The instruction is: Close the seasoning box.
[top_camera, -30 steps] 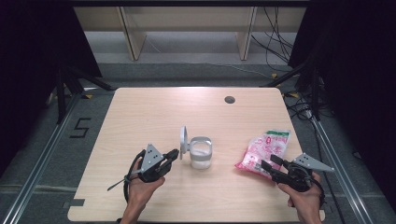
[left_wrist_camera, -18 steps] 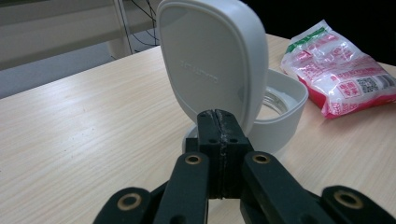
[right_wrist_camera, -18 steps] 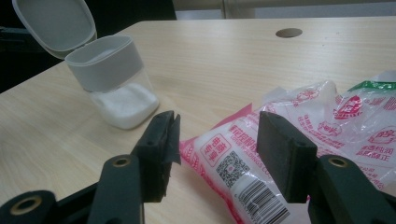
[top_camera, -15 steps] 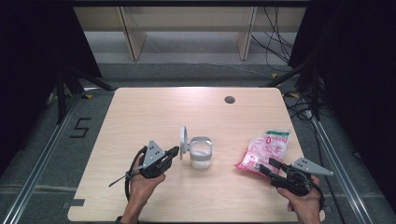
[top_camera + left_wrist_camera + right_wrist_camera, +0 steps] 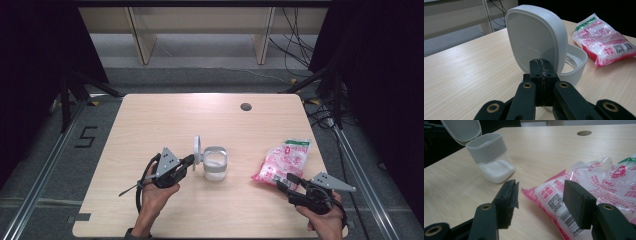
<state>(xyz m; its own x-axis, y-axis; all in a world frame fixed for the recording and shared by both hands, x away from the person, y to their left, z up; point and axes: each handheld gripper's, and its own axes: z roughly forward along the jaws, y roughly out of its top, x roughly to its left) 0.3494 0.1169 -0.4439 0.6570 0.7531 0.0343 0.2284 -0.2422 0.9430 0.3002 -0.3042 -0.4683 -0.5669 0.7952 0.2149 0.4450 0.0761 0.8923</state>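
A clear container [image 5: 215,165] with a grey collar holds white grains and stands mid-table, its white lid [image 5: 197,149] flipped upright. My left gripper [image 5: 189,160] is shut, with nothing between its jaws. In the left gripper view its tips [image 5: 541,65] sit right at the lid's [image 5: 536,37] lower back. A pink and white bag [image 5: 284,160] lies to the right. My right gripper [image 5: 283,183] is open at the bag's near end, and its jaws have just been opening a little. The bag's edge [image 5: 554,200] lies in the gap, and the pads [image 5: 576,202] do not press on it.
A round cable hole [image 5: 245,106] sits near the table's far edge. The wooden table [image 5: 165,115] has bare room at the back and left. Metal rails and a floor mark "5" [image 5: 86,136] flank it, and cables lie at the far right.
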